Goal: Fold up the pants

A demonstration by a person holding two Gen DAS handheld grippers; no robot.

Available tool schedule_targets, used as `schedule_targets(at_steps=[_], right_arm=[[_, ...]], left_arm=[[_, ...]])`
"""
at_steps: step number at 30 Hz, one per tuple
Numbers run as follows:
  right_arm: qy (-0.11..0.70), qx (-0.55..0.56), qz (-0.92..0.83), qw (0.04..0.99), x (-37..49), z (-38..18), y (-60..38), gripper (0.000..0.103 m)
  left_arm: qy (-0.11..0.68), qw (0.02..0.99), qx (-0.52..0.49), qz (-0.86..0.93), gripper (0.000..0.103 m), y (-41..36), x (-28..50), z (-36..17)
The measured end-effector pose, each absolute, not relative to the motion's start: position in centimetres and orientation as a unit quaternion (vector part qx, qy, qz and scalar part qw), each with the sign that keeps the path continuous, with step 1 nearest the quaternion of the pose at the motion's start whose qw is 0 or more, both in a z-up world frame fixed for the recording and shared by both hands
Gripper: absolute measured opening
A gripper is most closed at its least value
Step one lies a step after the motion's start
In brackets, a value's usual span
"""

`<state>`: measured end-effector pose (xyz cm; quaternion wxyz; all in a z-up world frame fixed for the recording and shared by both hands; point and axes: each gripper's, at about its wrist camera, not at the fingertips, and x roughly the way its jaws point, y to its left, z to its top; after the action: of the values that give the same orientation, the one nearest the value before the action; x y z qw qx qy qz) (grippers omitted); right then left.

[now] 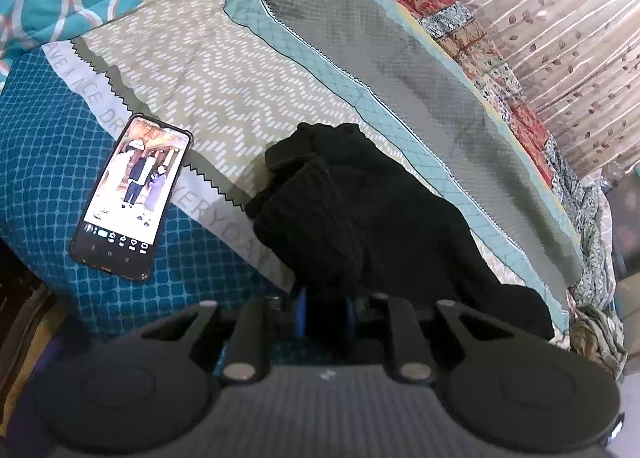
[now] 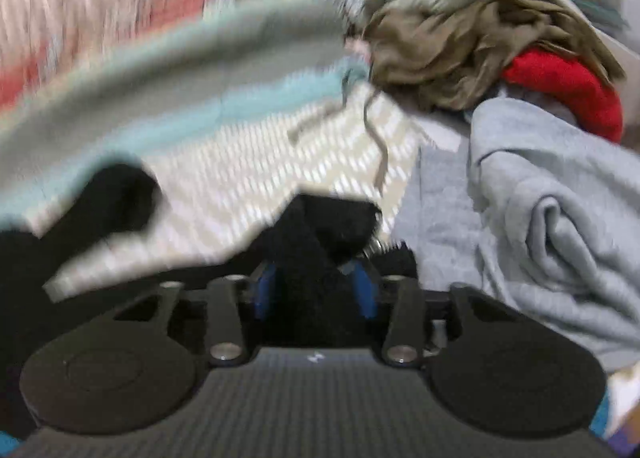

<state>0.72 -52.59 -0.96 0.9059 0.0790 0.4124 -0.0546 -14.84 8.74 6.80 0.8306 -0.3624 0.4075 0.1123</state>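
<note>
The black pants (image 1: 360, 214) lie bunched on the patterned bedspread (image 1: 224, 70), with ribbed cuffs toward the far left end. My left gripper (image 1: 325, 314) is shut on the near edge of the black cloth, which fills the gap between its blue pads (image 1: 301, 314). In the blurred right wrist view, my right gripper (image 2: 314, 290) is shut on another part of the black pants (image 2: 324, 234), which bulge up between its blue pads (image 2: 266, 290). More black cloth (image 2: 100, 214) trails off to the left.
A phone (image 1: 132, 194) with a lit screen lies on the bed to the left of the pants. A grey garment (image 2: 532, 218), an olive garment (image 2: 460, 42) and a red one (image 2: 568, 86) are piled at the right. A curtain (image 1: 560, 18) hangs behind the bed.
</note>
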Motion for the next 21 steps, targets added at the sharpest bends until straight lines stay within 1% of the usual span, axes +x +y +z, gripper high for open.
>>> schedule_targets(at_steps=[6, 9, 11, 12, 13, 14, 15, 17, 19, 21], right_arm=[[0.294, 0.126, -0.050, 0.946, -7.6, 4.9, -53.5, 0.002], [0.286, 0.129, -0.079, 0.946, -9.8, 5.8, -55.1, 0.002], [0.295, 0.150, -0.074, 0.941, -9.2, 5.5, -55.7, 0.009], [0.301, 0.158, -0.061, 0.938, -8.3, 5.2, -55.6, 0.014], [0.308, 0.160, -0.048, 0.937, -7.6, 5.0, -55.3, 0.021], [0.317, 0.153, -0.037, 0.935, -6.1, 4.5, -54.9, 0.038], [0.325, 0.138, -0.035, 0.935, -4.7, 4.0, -54.2, 0.046], [0.345, 0.107, -0.035, 0.932, -2.2, 3.0, -52.9, 0.046], [0.365, 0.102, -0.031, 0.925, -0.1, 1.8, -52.5, 0.045], [0.393, 0.098, -0.029, 0.914, 1.7, 0.3, -52.4, 0.049]], left_arm=[[0.419, 0.824, -0.365, 0.112, 0.017, 9.1, -15.4, 6.1], [0.430, 0.820, -0.361, 0.115, 0.017, 9.0, -15.4, 5.5], [0.431, 0.820, -0.359, 0.118, 0.017, 8.9, -15.5, 5.3], [0.428, 0.820, -0.360, 0.119, 0.018, 8.8, -15.6, 5.3], [0.427, 0.820, -0.362, 0.121, 0.018, 8.8, -15.9, 5.2], [0.426, 0.818, -0.366, 0.123, 0.018, 8.8, -16.1, 5.1], [0.426, 0.815, -0.371, 0.127, 0.018, 8.7, -16.4, 4.9], [0.429, 0.810, -0.376, 0.135, 0.018, 8.7, -16.9, 4.6], [0.432, 0.806, -0.379, 0.143, 0.018, 8.6, -17.1, 4.4], [0.434, 0.804, -0.379, 0.149, 0.018, 8.5, -17.3, 4.2]])
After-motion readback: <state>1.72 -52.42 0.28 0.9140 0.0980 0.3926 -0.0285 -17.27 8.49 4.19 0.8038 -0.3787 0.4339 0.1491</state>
